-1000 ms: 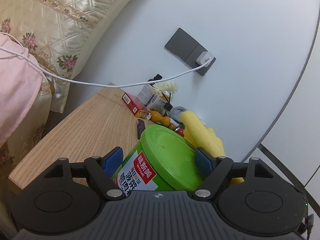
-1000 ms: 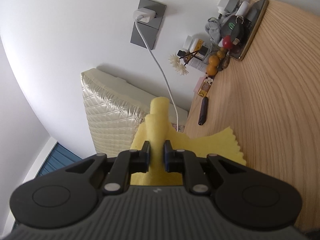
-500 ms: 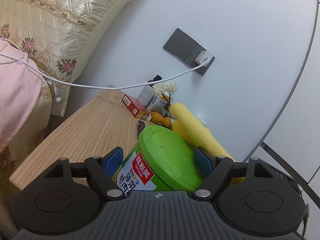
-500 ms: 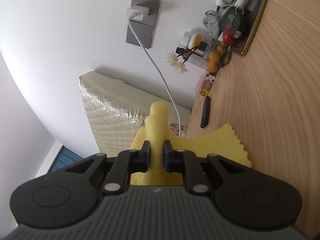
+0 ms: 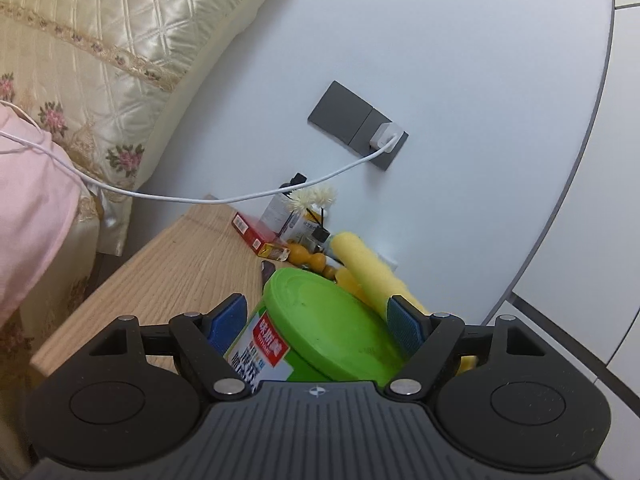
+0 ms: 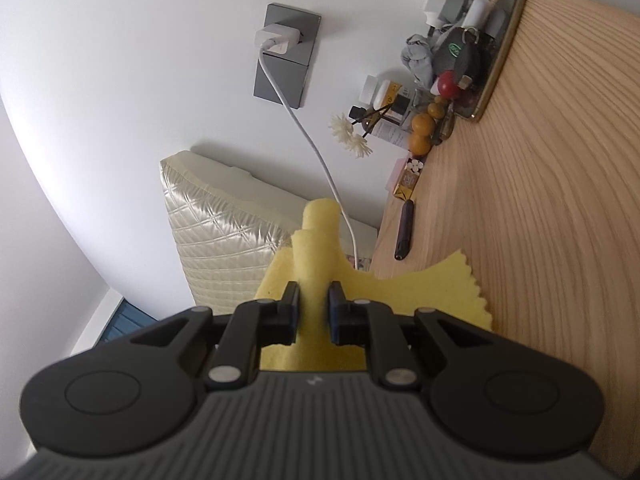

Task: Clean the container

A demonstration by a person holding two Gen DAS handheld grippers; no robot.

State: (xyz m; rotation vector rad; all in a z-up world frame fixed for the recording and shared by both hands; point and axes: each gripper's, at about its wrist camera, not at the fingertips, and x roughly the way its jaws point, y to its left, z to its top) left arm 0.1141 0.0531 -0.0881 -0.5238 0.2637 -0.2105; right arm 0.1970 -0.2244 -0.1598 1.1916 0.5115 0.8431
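Note:
My left gripper [image 5: 316, 316] is shut on a green container [image 5: 320, 340] with a green lid and a printed label, held tilted above the wooden table [image 5: 180, 272]. My right gripper [image 6: 314, 304] is shut on a folded yellow cloth [image 6: 316, 248], which sticks up between the fingers and fans out to the sides. In the left wrist view the yellow cloth [image 5: 368, 270] lies against the far right rim of the container lid.
A white charger cable [image 5: 200, 198] hangs from a grey wall socket [image 5: 356, 124] across to the bed. Clutter stands at the table's back: a red box [image 5: 256, 234], bottles, oranges [image 6: 422, 138], a phone [image 6: 496, 56], a dark pen [image 6: 404, 236]. A quilted headboard [image 6: 216, 220] is left.
The yellow cloth has moved across the far side of the lid, its roll now lying along the right rim. The container has tilted slightly in the left gripper.

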